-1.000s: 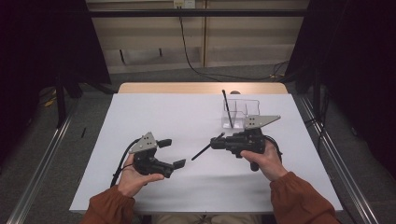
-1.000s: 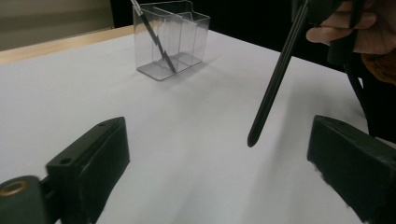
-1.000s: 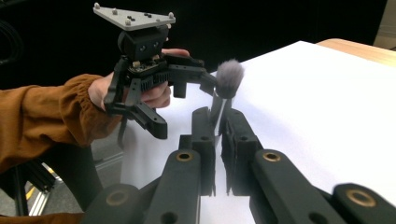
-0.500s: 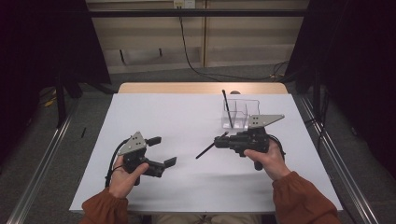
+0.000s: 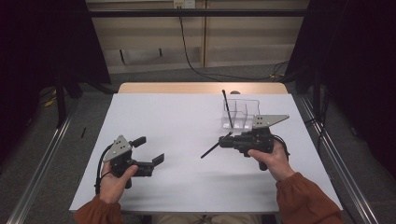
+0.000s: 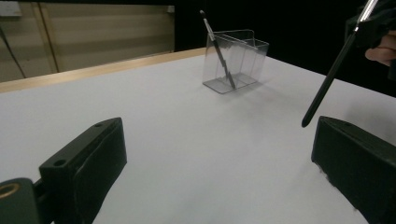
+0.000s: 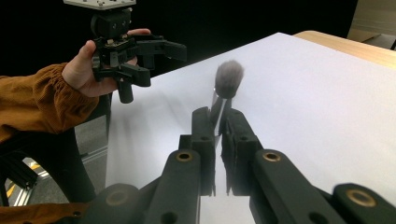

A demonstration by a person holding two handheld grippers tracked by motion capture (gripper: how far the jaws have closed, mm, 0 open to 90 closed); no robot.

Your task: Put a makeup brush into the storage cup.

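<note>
Gripping a brush point(image 5: 215, 145), the right gripper point(image 5: 227, 141) hovers over open table point(image 5: 187, 116).

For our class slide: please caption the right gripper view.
Right gripper shut on a brush, left gripper open beyond.

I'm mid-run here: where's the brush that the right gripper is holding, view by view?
High view: the brush slants down-left from the right gripper, right of centre.
Left gripper view: its dark handle hangs at the upper right.
Right gripper view: its fuzzy head sticks up past the jaws, centre.
Shared landmark: the white table.
</note>
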